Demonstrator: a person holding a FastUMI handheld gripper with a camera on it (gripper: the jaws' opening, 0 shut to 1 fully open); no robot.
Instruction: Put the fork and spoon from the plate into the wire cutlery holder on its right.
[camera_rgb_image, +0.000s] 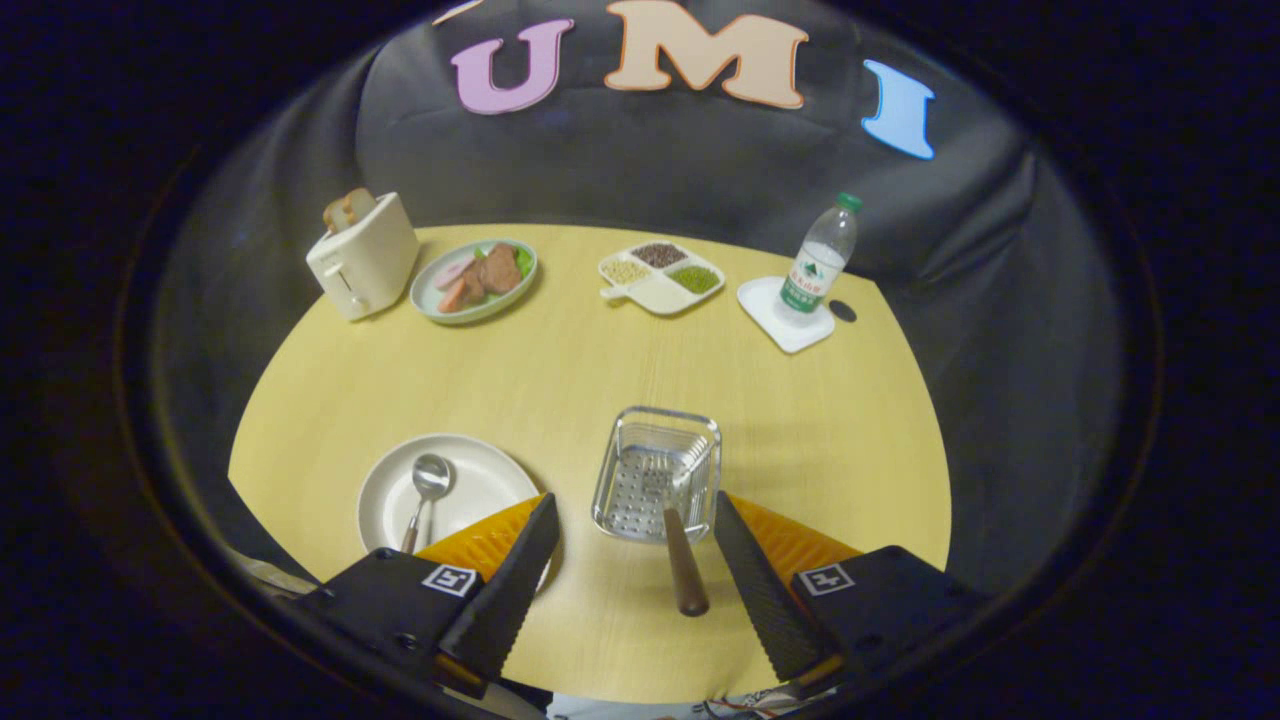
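The wire cutlery holder stands on the yellow table just ahead of my fingers. A fork leans in it, metal head down inside, brown handle sticking out over the near rim toward my right finger. My gripper is open, and neither finger touches the handle between them. Left of the holder lies a round cream plate with a spoon on it, bowl pointing away and brown handle running under my left finger.
At the back of the table stand a cream toaster with bread, a plate of food, a divided dish of beans, and a water bottle on a white coaster. The table's front edge lies under the gripper.
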